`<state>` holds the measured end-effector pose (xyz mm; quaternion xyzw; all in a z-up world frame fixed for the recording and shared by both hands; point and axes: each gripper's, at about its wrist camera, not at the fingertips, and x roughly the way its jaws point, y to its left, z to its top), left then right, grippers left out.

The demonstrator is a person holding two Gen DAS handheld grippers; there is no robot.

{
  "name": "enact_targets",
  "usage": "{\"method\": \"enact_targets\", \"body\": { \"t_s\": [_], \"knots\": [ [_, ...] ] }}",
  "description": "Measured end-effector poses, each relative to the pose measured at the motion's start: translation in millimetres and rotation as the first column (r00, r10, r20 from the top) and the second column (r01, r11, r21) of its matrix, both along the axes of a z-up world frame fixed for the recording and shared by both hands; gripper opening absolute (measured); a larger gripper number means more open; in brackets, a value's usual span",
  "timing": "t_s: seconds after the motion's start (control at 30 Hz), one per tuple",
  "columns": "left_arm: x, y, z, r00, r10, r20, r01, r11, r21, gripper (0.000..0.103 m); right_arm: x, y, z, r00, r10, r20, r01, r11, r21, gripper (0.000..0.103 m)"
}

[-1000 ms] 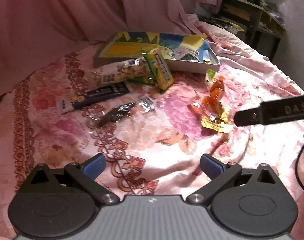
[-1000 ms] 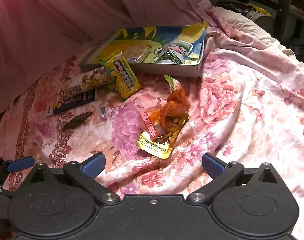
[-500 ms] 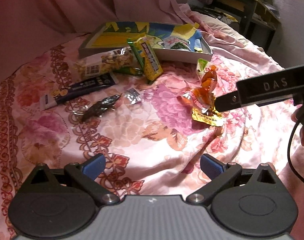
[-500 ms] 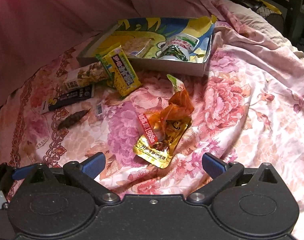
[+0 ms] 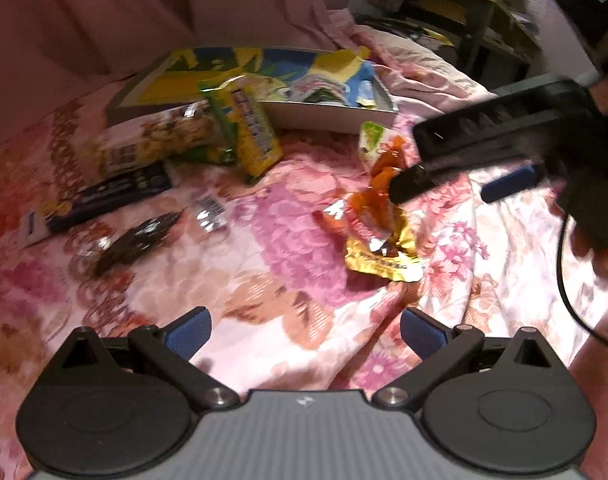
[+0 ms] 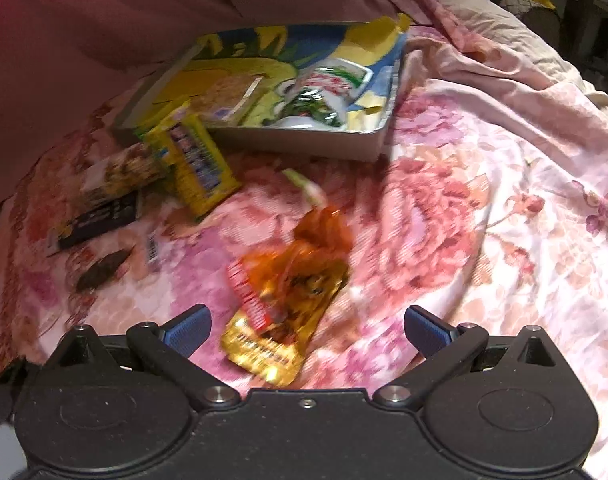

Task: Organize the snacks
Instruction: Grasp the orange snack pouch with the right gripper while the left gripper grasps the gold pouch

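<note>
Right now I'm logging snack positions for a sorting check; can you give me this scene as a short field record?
surface: floral bedspread
container: open printed box, packets inside
nearest packet: orange-and-gold foil pouch
leaning on box: yellow packet
left gripper: open, empty
right gripper: open, over the pouch

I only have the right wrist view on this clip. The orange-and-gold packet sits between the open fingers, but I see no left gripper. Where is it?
Observer: The left gripper hangs open over bare floral bedspread, nearer than the snacks.
Operator: How close is the right one to the packet?
Observer: From the left wrist view, one finger of the right gripper overlaps the orange-and-gold packet; contact cannot be told.
Operator: Anything beyond the bed?
Observer: A dark wooden desk stands past the tray.
</note>
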<state>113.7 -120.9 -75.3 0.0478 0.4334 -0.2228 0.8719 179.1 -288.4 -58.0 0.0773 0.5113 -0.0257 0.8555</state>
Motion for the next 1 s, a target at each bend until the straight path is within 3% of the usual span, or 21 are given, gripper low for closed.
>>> {"method": "enact_targets", "body": {
  "t_s": [0.13, 0.27, 0.5, 0.7, 0.73, 1.0],
  "knots": [
    [4, -16, -6, 0.998, -0.058, 0.035, 0.058, 0.998, 0.012, 0.103, 18, -15, -7, 0.999, -0.042, -0.007, 0.042, 0.999, 0.031, 0.101],
    [12, -31, -12, 0.993, -0.107, 0.056, 0.107, 0.994, 0.008, 0.103, 35, -27, -14, 0.997, -0.077, -0.028, 0.079, 0.992, 0.101, 0.093],
    [25, -50, -25, 0.982, -0.176, 0.069, 0.175, 0.984, 0.023, 0.102, 54, -25, -28, 0.996, -0.065, -0.061, 0.071, 0.993, 0.097, 0.08],
    [36, -60, -33, 0.979, -0.193, 0.072, 0.193, 0.981, 0.01, 0.102, 66, -18, -39, 0.995, -0.043, -0.09, 0.05, 0.996, 0.079, 0.063],
    [38, -61, -34, 0.979, -0.191, 0.072, 0.191, 0.982, 0.006, 0.102, 68, -17, -41, 0.994, -0.043, -0.097, 0.052, 0.995, 0.091, 0.054],
    [49, -66, -39, 0.979, -0.184, 0.085, 0.186, 0.982, -0.022, 0.1, 68, -22, -36, 0.994, -0.07, -0.086, 0.077, 0.993, 0.087, 0.037]
  ]
}}
